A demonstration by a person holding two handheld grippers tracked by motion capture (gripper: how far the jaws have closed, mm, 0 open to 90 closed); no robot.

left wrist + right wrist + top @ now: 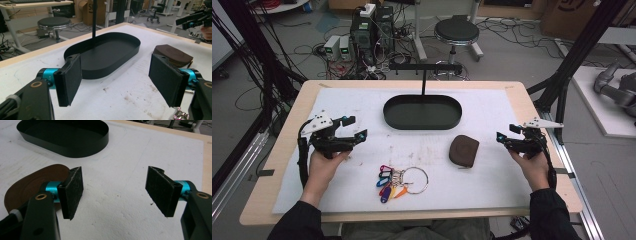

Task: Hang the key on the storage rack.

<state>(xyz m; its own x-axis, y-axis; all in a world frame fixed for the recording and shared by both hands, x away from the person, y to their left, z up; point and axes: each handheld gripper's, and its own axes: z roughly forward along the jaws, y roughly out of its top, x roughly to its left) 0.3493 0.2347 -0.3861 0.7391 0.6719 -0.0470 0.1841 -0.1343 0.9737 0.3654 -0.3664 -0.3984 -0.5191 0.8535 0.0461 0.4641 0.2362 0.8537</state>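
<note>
1. While my left gripper [353,128] and right gripper [504,136] hover with jaws spread, holding nothing, the brown pouch [463,150] lies near the right one.
2. Left gripper view crops the keyring [180,115]; high view shows it whole beside the pouch, below the black tray [422,123].

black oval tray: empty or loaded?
Empty. The black oval tray shows bare floor inside; the brown pouch and key ring lie outside it.

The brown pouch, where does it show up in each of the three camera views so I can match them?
High view: the brown pouch lies right of centre on the white mat, nearer the person than the black oval tray.
Left gripper view: at the right, beyond the right finger.
Right gripper view: at lower left, partly behind the left finger.
Shared landmark: the black oval tray, beyond the pouch in every view.
</note>
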